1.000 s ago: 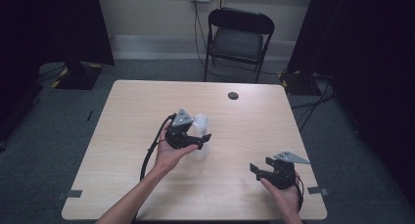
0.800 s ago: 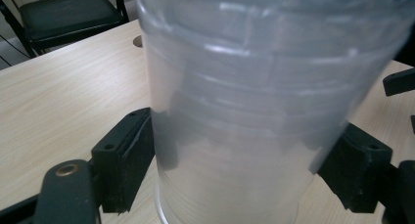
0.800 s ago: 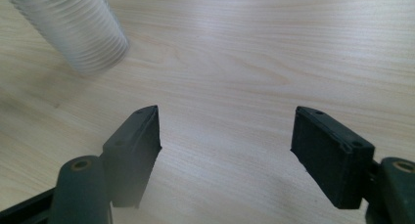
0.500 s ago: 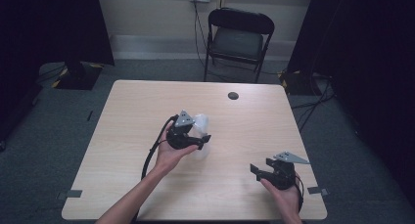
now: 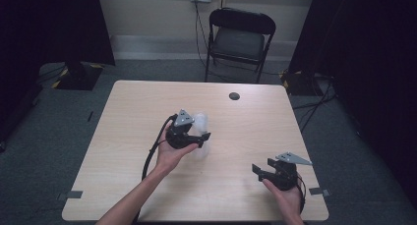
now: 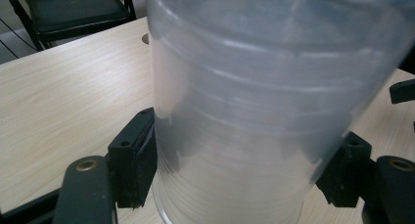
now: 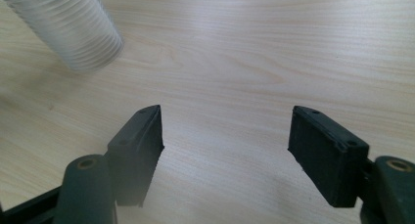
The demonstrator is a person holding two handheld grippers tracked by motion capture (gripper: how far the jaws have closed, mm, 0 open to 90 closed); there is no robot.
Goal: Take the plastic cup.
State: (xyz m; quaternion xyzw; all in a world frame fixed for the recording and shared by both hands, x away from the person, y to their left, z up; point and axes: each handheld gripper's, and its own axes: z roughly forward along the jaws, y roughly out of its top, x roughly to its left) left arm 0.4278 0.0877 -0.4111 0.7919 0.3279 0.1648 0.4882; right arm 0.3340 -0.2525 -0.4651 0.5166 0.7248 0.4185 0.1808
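A stack of clear ribbed plastic cups [image 6: 264, 101] stands near the middle of the wooden table [image 5: 128, 117]. My left gripper [image 6: 240, 170] is shut on it, one black pad pressed against each side. From above, the left gripper [image 5: 196, 136] holds the pale stack [image 5: 200, 120] mid-table. My right gripper [image 5: 262, 166] rests near the front right corner, open with nothing between its jaws. In the right gripper view the right gripper [image 7: 225, 141] stands wide apart over bare wood, and the cup stack [image 7: 68, 28] lies at the upper left, well away from it.
A small dark round disc [image 5: 234, 96] sits on the table's far side. A black folding chair [image 5: 239, 38] stands behind the table. The left gripper's cable [image 5: 150, 156] trails along the forearm toward the front edge.
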